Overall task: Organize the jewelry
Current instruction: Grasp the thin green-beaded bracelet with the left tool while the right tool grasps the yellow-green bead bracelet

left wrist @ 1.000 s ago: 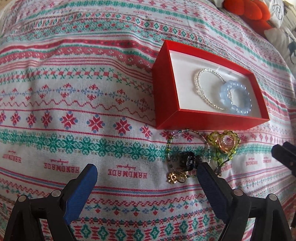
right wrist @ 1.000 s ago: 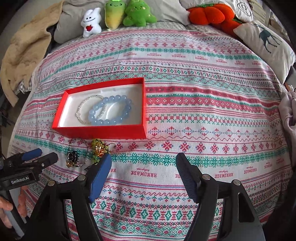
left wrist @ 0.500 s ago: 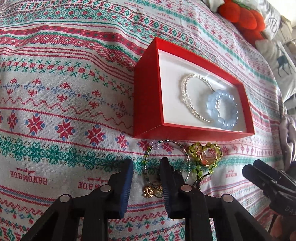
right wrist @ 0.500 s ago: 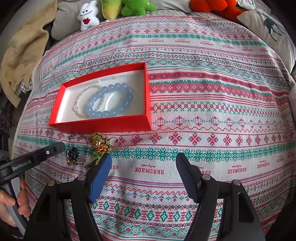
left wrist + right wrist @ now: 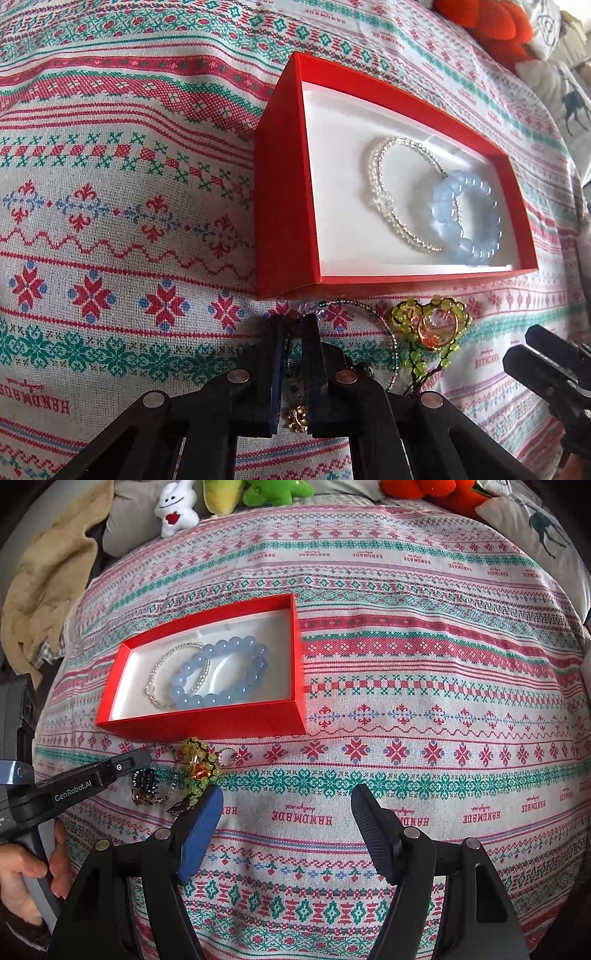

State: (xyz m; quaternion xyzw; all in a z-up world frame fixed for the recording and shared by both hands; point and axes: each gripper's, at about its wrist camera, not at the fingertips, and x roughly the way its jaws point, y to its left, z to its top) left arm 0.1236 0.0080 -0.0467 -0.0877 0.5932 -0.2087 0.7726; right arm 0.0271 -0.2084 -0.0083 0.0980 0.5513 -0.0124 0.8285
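Left claw closed since earlier — pinching green bead bracelet.

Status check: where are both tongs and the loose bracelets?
Left tongs shut on dark beaded bracelet, on the bedspread. Right tongs open, empty. Green heart bracelet alongside. Red box just ahead, unobstructed.

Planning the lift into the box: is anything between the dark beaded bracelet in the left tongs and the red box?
Only the red box's near wall; the dark beaded bracelet must clear it. Green heart charm lies beside it.
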